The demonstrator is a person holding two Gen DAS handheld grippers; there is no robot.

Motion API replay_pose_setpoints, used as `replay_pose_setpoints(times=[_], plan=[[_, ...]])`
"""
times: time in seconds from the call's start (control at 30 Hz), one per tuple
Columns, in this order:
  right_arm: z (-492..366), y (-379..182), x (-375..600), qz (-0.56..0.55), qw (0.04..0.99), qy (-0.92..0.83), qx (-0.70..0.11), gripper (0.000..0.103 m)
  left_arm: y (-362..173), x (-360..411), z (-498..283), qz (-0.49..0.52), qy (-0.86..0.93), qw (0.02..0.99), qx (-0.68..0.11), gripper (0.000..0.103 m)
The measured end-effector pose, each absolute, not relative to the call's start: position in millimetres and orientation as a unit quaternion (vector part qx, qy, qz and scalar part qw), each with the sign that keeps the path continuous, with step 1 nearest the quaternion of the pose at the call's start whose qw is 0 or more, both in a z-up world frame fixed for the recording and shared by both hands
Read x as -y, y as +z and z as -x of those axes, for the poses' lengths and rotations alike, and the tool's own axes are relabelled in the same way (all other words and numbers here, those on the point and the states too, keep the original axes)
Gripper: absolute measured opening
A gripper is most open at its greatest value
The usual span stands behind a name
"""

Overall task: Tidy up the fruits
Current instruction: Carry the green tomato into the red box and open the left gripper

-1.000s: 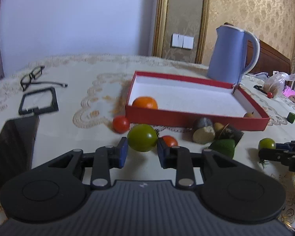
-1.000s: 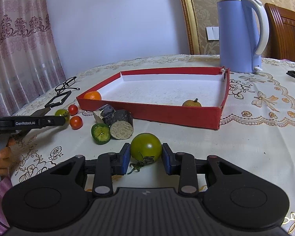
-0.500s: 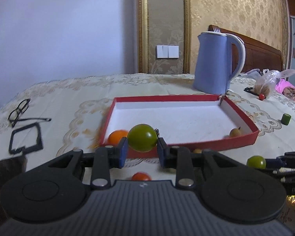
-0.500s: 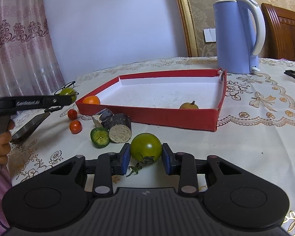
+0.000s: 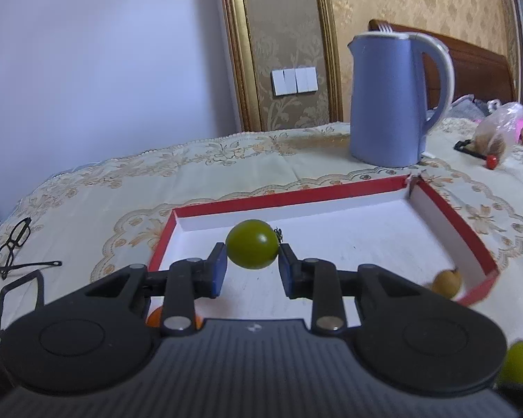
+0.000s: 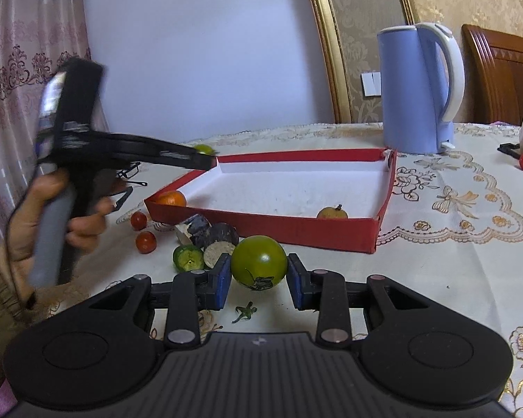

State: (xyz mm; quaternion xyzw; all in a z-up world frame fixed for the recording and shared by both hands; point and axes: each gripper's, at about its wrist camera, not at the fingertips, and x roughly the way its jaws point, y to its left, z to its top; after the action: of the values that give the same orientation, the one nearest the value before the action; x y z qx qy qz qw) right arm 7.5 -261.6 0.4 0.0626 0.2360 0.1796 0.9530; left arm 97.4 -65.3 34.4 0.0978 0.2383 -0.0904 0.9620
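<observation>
The left gripper (image 5: pixel 251 270) holds a green tomato (image 5: pixel 251 244) between its blue pads, jaws narrow and pressed on both sides of the fruit, and carries it in the air over the near left part of the red box (image 5: pixel 451 223). To finish this step well, the fruit should probably go lower before the jaws part, so that it settles on the white floor instead of dropping and rolling. An orange fruit (image 5: pixel 154 317) peeks out under the gripper at the box's near left corner, and a small brown fruit (image 5: pixel 446 282) lies by the near right wall; a clear patch between them looks the safer place.

The right gripper (image 6: pixel 258 282) sits low over the desk (image 6: pixel 436 278) with its jaws closed on a second green tomato (image 6: pixel 259 261), just short of the box's near wall. Whether that fruit is lifted or resting on the cloth I cannot tell. It seems best to keep this hand waiting until the left one clears the box, as both would cross the same near wall.

Beyond the box stands a blue kettle (image 5: pixel 394 101), well clear of the drop spot.
</observation>
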Motion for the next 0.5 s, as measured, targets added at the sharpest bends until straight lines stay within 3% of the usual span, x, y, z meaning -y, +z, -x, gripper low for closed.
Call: replay_pose_setpoints(times=[0.5], plan=[[-5.5, -0.1, 263.9, -0.067, 0.953, 0.178, -0.235, 0.033, 19.5, 93.2, -131.3, -0.128, -0.048, 0.954, -0.267, 0.031]])
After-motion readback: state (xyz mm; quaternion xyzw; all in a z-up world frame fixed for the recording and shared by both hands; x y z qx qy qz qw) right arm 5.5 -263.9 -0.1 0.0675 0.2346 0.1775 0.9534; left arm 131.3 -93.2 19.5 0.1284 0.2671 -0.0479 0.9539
